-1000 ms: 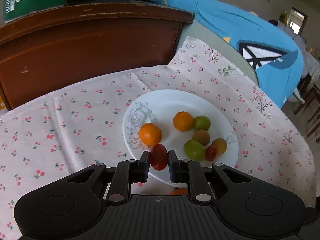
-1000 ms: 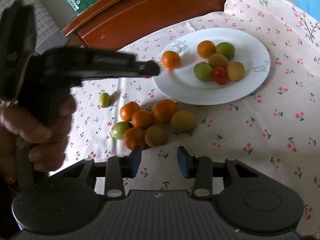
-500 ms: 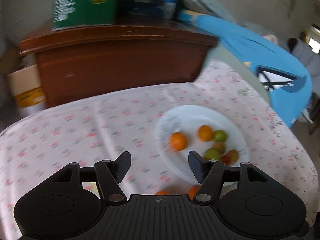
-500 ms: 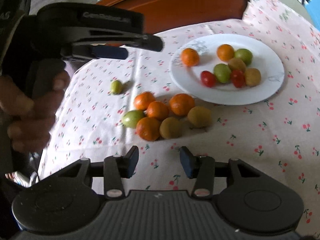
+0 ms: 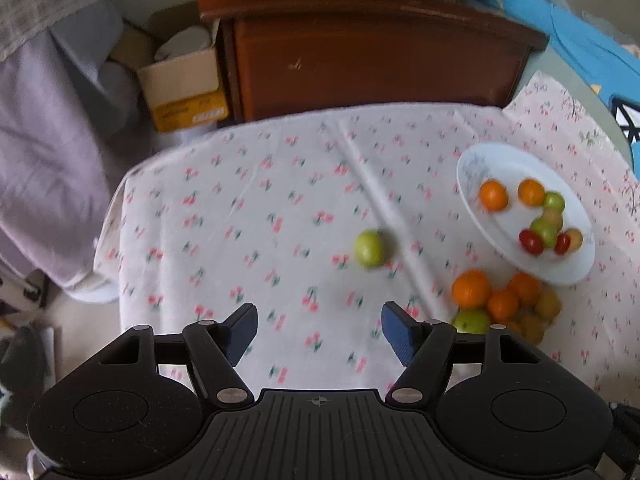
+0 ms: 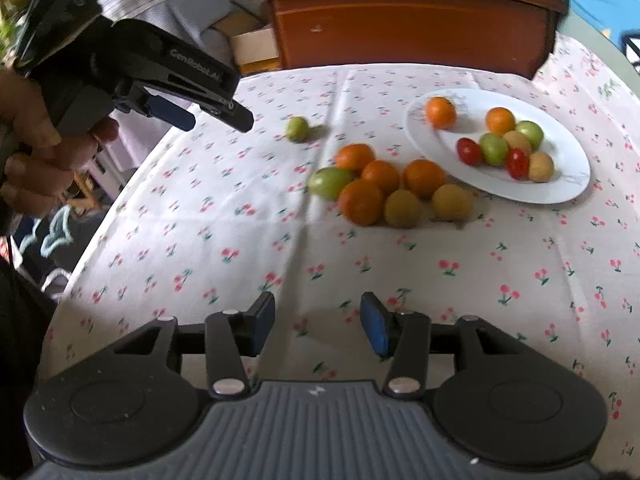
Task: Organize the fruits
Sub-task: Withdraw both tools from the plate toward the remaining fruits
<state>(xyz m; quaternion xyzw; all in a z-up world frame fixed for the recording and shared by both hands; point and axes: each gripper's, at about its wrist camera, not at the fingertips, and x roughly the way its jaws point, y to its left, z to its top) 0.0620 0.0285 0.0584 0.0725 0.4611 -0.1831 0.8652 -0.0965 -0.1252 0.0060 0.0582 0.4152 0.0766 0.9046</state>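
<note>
Left gripper (image 5: 318, 330), jaws just opening and empty, hovering nearer the lone green fruit (image 5: 369, 248) lying straight ahead; right gripper (image 6: 317, 328) likewise opening, empty.

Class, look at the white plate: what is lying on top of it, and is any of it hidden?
On the white plate lie two orange fruits, two small red ones, two green ones and two yellowish ones, clustered and partly overlapping. Where they touch, their far sides are covered.
</note>
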